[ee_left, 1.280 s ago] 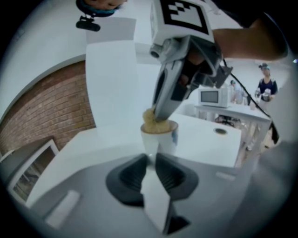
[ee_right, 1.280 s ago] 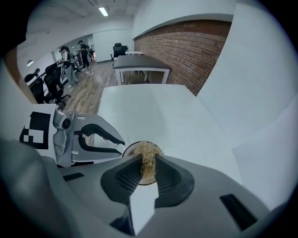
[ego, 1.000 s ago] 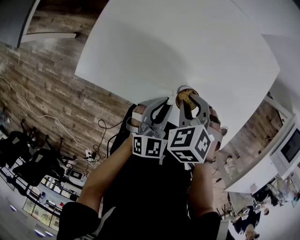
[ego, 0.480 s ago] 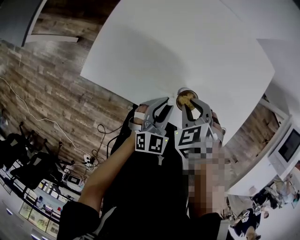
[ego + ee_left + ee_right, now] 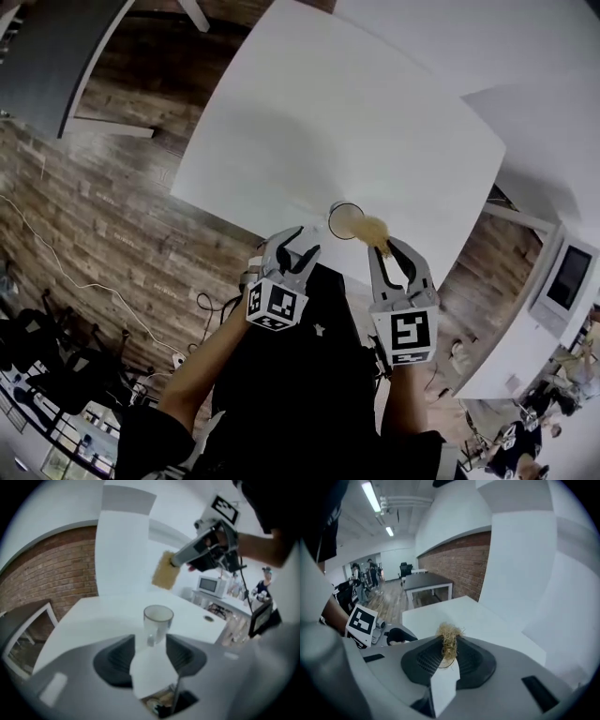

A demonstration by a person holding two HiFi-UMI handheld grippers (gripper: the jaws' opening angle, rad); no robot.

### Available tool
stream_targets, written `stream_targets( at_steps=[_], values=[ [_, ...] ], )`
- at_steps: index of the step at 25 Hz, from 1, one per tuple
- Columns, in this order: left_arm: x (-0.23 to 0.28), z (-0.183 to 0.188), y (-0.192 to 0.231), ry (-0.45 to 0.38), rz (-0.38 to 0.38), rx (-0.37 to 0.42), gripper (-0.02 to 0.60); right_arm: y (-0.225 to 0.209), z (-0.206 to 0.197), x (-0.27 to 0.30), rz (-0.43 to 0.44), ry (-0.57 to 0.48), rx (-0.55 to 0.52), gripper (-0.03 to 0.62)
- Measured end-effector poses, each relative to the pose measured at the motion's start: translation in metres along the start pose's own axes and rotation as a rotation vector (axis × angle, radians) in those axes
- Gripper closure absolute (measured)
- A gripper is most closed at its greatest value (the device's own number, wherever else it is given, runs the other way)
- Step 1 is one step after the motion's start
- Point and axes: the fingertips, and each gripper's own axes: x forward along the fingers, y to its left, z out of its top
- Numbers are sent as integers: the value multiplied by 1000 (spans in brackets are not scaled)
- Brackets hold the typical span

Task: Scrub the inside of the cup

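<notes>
Jaws of the left gripper (image 5: 306, 240) are seen standing wide apart, having just been opening, and nothing is pressed by their pads. In the left gripper view a clear glass cup (image 5: 158, 620) is framed in the gap just beyond the jaw tips, free of both pads. The cup is set upright, mouth upward, on the white tabletop (image 5: 328, 112), close to its near edge and just beyond the two grippers. The jaws of the right gripper (image 5: 387, 246) are closed on a straw-coloured fibrous scrubbing pad (image 5: 449, 641), which is pinched at its near end while its frayed far end is left sticking out past the jaw tips. In the left gripper view the pad is shown as a flat, roughly rectangular piece held in the air above the cup and slightly to its right, clear of the rim and outside the cup. In the head view the left gripper is placed just left of the cup and the right gripper just right of it, both pointed down and away toward the far side. A marker cube (image 5: 272, 305) is carried at the near end of each gripper. A red brick wall (image 5: 56, 573) is seen beyond the tabletop at the left, and a white microwave oven (image 5: 211, 585) is seen on a counter at the far right.
</notes>
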Motion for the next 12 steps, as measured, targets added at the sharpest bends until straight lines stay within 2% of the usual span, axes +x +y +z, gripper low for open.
stream_targets(
  at_steps=[2,5,7,9,12],
  values=[
    [-15,19,12,-50,13,-10,390,-10,17,-13,6,-142,58,537],
    [-46,72,28,-190,70,-7,398,-17,45,-43,37,-333,122,537],
    [-69,108,32,-282,115,2,457,-23,54,-67,20,-432,187,537],
    [-84,131,36,-353,173,23,569,-33,54,-85,-1,-510,280,537],
    [-103,159,34,-428,229,65,578,-45,55,-107,-16,-610,380,537]
  ],
)
